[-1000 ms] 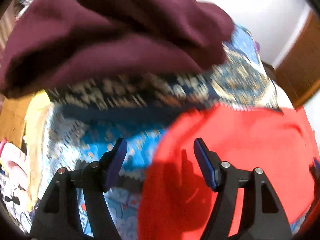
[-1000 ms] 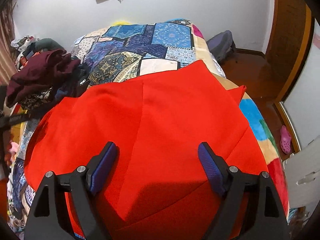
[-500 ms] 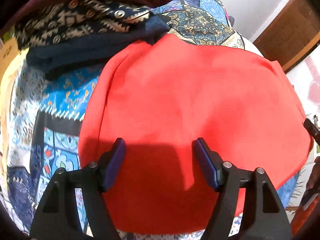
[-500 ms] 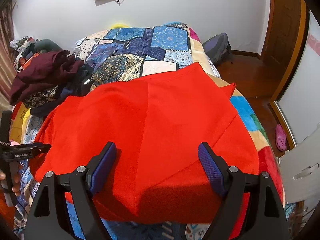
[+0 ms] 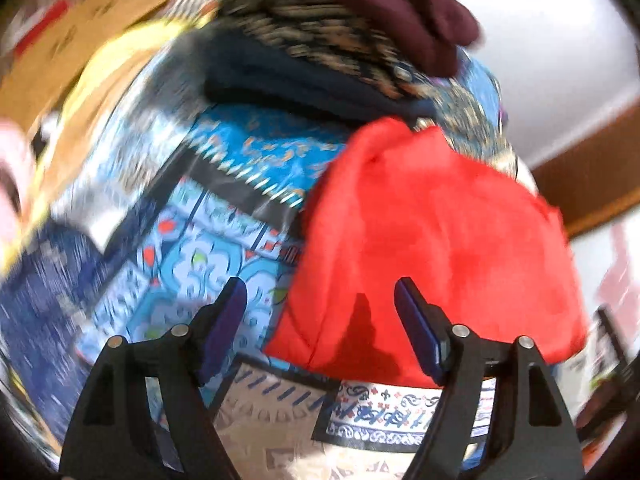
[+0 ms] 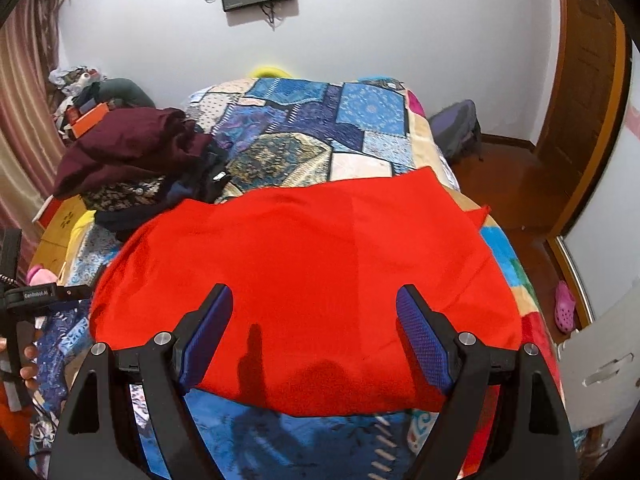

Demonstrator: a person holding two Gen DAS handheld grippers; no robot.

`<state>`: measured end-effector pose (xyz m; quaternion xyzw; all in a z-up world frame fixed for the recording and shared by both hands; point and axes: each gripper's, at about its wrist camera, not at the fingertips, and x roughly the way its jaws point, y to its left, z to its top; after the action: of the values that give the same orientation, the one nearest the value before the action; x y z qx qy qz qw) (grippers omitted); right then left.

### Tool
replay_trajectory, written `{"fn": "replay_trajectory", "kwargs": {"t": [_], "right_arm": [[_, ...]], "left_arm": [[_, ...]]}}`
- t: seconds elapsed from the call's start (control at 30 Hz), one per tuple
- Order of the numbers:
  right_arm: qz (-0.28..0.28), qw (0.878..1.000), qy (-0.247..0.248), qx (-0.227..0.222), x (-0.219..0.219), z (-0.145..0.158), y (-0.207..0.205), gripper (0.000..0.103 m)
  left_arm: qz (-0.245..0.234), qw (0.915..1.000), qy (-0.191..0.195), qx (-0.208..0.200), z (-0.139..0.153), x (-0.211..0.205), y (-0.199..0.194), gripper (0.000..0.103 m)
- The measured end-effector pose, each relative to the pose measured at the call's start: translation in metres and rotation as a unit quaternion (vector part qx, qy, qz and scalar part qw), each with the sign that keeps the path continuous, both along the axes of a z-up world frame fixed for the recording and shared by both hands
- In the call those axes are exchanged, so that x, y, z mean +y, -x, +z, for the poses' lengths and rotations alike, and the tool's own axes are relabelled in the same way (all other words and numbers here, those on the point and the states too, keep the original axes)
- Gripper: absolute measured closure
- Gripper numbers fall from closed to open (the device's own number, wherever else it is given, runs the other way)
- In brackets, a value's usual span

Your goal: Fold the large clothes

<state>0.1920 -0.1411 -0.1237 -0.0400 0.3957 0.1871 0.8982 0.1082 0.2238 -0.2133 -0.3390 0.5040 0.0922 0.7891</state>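
Bedroom, patchwork quilt (image 6: 372, 120) on bed: red garment (image 6: 320, 264) laid out, fold partly done

Red garment is spread across the near half of the quilt, already doubled, judged from the layered edge at the right side and a faint centre crease; surface mostly smooth, a small corner poking out at right. It is judged mid-task: at least one more fold is likely needed, then stacking. Right gripper (image 6: 314, 332) is held over the near hem, jaws apart, nothing clamped. Left gripper (image 5: 320, 320) is held at the garment's left edge (image 5: 436, 240), jaws apart, empty; that view is motion-blurred. Pile of dark clothes (image 6: 132, 160) is seen just beyond the garment's far left corner; contact cannot be told
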Motion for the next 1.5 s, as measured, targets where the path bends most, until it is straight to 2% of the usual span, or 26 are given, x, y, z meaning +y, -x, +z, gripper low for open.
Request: {"fn": "replay_trajectory", "kwargs": {"t": [0.07,0.13,0.2,0.3,0.4,0.43,0.7,0.87,0.93,0.97,1.0,1.03,1.1,1.13,1.17,1.2,1.23,1.27,1.4,1.5], "right_arm": [[0.006,1.000,-0.002,0.001,0.007,-0.001,0.001,0.022],[0.011,1.000,-0.003,0.004,0.013,-0.002,0.002,0.022],[0.016,1.000,-0.001,0.007,0.019,-0.004,0.001,0.022],[0.020,1.000,0.004,0.009,0.027,-0.006,0.001,0.022],[0.023,1.000,0.006,0.012,0.032,-0.009,-0.002,0.022],[0.023,1.000,0.006,0.014,0.033,-0.010,-0.003,0.022],[0.015,0.999,0.006,0.040,0.035,-0.026,-0.015,0.022],[0.019,0.999,0.018,0.039,0.035,-0.030,-0.018,0.022],[0.021,0.999,0.023,0.039,0.036,-0.032,-0.019,0.022],[0.022,0.999,0.026,0.039,0.036,-0.033,-0.020,0.022],[0.023,0.999,0.029,0.038,0.037,-0.034,-0.020,0.022],[0.024,0.998,0.034,0.037,0.039,-0.034,-0.020,0.022],[0.029,0.998,0.042,0.036,0.041,-0.035,-0.020,0.022],[0.031,0.998,0.044,0.037,0.041,-0.034,-0.021,0.022],[0.033,0.998,0.047,0.037,0.042,-0.034,-0.022,0.022],[0.034,0.997,0.050,0.038,0.043,-0.033,-0.022,0.022],[0.036,0.997,0.052,0.039,0.044,-0.032,-0.023,0.022],[0.038,0.997,0.055,0.038,0.045,-0.030,-0.025,0.022],[0.038,0.998,0.053,0.023,0.050,-0.017,-0.031,0.022],[0.050,0.997,0.046,0.027,0.059,-0.016,-0.036,0.022]], "left_arm": [[0.025,0.9984,0.050,0.001,-0.011,0.012,0.007,0.026],[0.047,0.9916,0.120,0.002,-0.028,0.022,0.013,0.026],[0.060,0.9786,0.197,0.005,-0.048,0.026,0.017,0.026],[0.069,0.9587,0.276,0.016,-0.074,0.023,0.018,0.025],[0.069,0.9567,0.283,0.010,-0.077,0.019,0.014,0.020],[0.069,0.9549,0.289,0.007,-0.077,0.018,0.012,0.014],[0.059,0.9295,0.364,-0.011,-0.085,-0.008,-0.027,0.009],[0.057,0.9321,0.357,-0.013,-0.085,-0.019,-0.054,0.008],[0.057,0.9398,0.337,-0.014,-0.084,-0.021,-0.065,0.008],[0.056,0.9461,0.319,-0.014,-0.082,-0.022,-0.070,0.010],[0.053,0.9557,0.289,-0.011,-0.080,-0.025,-0.079,0.011],[0.049,0.9616,0.270,-0.008,-0.078,-0.030,-0.085,0.018],[0.031,0.9783,0.205,-0.002,-0.070,-0.042,-0.101,0.032],[0.022,0.9831,0.182,-0.001,-0.066,-0.047,-0.107,0.043],[0.012,0.9877,0.156,-0.003,-0.061,-0.053,-0.113,0.054],[0.007,0.9901,0.140,-0.005,-0.057,-0.056,-0.115,0.058],[0.003,0.9925,0.121,-0.015,-0.050,-0.061,-0.118,0.075],[-0.001,0.9934,0.112,-0.025,-0.043,-0.063,-0.120,0.084],[-0.018,0.9962,0.049,-0.070,-0.001,-0.076,-0.125,0.088],[-0.033,0.9934,0.009,-0.109,0.035,-0.089,-0.125,0.089]]}}
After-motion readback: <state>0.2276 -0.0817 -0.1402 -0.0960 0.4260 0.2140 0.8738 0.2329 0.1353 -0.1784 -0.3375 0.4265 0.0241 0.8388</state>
